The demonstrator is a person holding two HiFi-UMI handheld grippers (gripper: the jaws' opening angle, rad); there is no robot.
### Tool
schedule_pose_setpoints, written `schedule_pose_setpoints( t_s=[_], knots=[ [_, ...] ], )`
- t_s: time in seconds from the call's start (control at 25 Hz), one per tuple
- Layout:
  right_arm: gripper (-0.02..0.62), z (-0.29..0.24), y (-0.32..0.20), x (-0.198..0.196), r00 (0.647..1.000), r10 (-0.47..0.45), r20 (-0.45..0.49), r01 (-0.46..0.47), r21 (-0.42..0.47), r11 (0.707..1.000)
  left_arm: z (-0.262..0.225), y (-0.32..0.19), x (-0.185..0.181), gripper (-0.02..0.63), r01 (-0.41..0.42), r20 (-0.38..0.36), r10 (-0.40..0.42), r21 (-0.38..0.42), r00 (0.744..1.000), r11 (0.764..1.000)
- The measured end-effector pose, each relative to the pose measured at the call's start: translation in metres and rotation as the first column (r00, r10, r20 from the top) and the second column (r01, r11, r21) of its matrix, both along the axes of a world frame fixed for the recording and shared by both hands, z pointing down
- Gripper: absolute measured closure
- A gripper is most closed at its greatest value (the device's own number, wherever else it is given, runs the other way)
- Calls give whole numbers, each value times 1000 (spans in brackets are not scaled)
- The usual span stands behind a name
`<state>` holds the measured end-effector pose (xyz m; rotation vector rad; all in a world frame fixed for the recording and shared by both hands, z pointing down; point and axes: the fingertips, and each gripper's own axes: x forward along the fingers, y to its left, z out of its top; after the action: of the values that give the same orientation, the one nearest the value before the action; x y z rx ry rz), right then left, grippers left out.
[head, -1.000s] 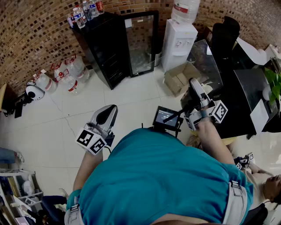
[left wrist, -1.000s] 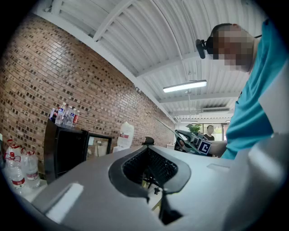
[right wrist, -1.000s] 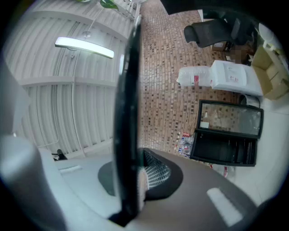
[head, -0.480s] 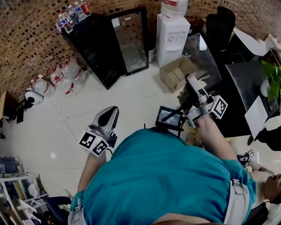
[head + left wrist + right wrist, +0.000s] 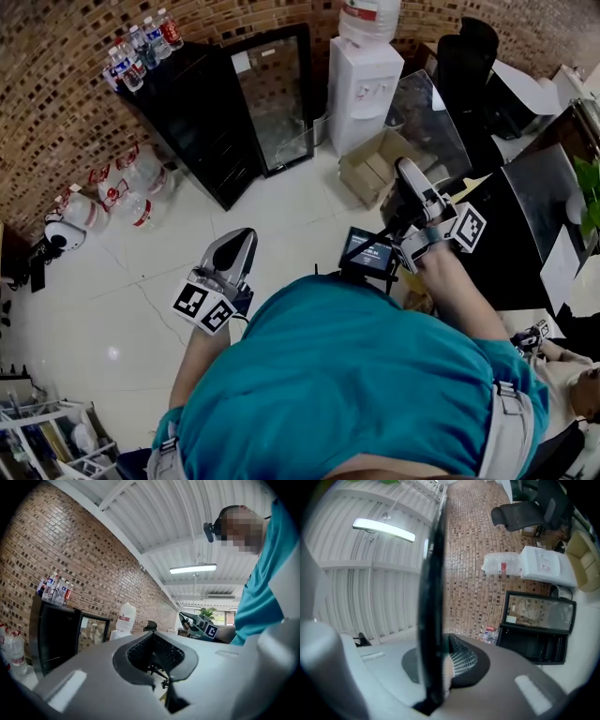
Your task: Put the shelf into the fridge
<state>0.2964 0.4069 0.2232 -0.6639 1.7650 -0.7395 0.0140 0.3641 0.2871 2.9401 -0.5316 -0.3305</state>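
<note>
The shelf (image 5: 429, 127) is a clear glass pane with a dark rim, held up on edge at the right. My right gripper (image 5: 409, 176) is shut on its near rim. In the right gripper view the rim (image 5: 431, 620) runs as a dark bar straight between the jaws of that gripper (image 5: 440, 665). The fridge (image 5: 211, 122) is a low black cabinet by the brick wall with its glass door (image 5: 278, 98) swung open. My left gripper (image 5: 241, 242) floats over the floor at the left, shut and holding nothing; its pads (image 5: 157, 651) meet in the left gripper view.
Small water bottles (image 5: 141, 42) stand on top of the fridge. Big water jugs (image 5: 117, 183) lie on the floor to its left. A white water dispenser (image 5: 370, 66) and an open cardboard box (image 5: 375, 164) sit to its right. A black desk (image 5: 525, 220) and chair (image 5: 469, 56) fill the right side.
Both grippers have travelled across the floor toward the fridge, which now sits lower and nearer in the head view. The right gripper's hold on the shelf is unchanged.
</note>
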Motion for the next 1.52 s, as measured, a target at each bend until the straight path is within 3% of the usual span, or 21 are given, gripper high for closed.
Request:
schedule_pose_setpoints(
  t_s=[0.36, 0.64, 0.92, 1.08, 1.36, 1.52],
  knots=[
    [581, -8, -113, -26, 996, 89, 8, -89, -3, 996, -6, -137, -29, 586, -84, 2, 84, -8, 996, 996],
    [581, 12, -190, -19, 998, 69, 13, -68, -41, 997, 13, -208, -23, 586, -61, 13, 61, -30, 998, 998],
    [581, 29, -325, 21, 997, -71, 32, 72, -43, 996, 31, -303, 7, 586, 91, 42, -89, -49, 995, 995],
    [581, 36, -344, 19, 985, -172, -1, 172, -16, 985, 45, -299, 8, 586, 207, 30, -206, -43, 978, 977],
    [581, 66, -484, -9, 921, -390, 10, 390, -29, 920, 86, -381, 17, 586, 369, 67, -365, -60, 928, 927],
    [581, 99, -534, -55, 890, -454, 30, 455, -54, 889, 115, -414, -15, 586, 426, 85, -420, -77, 904, 901]
  ],
)
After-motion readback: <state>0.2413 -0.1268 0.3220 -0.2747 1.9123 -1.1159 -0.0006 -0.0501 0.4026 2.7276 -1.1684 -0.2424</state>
